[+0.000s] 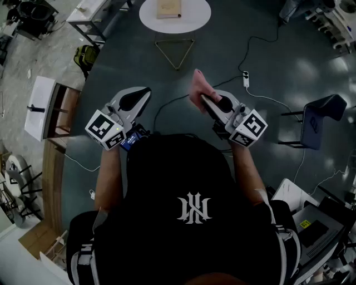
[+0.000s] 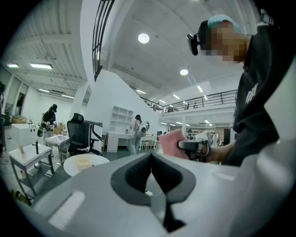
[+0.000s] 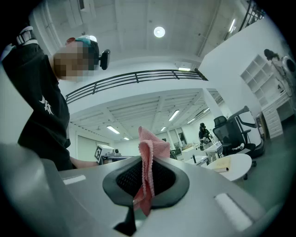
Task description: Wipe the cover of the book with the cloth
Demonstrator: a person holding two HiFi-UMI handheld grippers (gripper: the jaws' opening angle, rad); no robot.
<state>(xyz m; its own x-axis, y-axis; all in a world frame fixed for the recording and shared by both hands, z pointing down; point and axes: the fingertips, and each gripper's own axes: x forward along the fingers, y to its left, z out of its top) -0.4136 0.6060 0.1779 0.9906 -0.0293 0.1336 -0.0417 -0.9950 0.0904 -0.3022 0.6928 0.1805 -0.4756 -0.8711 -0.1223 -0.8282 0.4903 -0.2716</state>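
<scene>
A tan book (image 1: pixel 168 8) lies on a small round white table (image 1: pixel 194 19) some way ahead of me on the floor. My right gripper (image 1: pixel 202 100) is held level in the air, shut on a pink cloth (image 1: pixel 198 86) that sticks up past its tips. In the right gripper view the cloth (image 3: pixel 148 162) hangs pinched between the dark pads, with the table (image 3: pixel 236 167) and book (image 3: pixel 221 163) far off at the right. My left gripper (image 1: pixel 143 94) hovers beside it, shut and empty. In the left gripper view the jaws (image 2: pixel 151 163) meet with nothing between them, and the book (image 2: pixel 83 161) lies low at the left.
A dark chair (image 1: pixel 318 119) stands at the right. A power strip with trailing cables (image 1: pixel 245 79) lies on the floor between me and the table. A white shelf unit (image 1: pixel 43 107) stands at the left. Further back are a black office chair (image 2: pixel 80 134) and people (image 2: pixel 137 132).
</scene>
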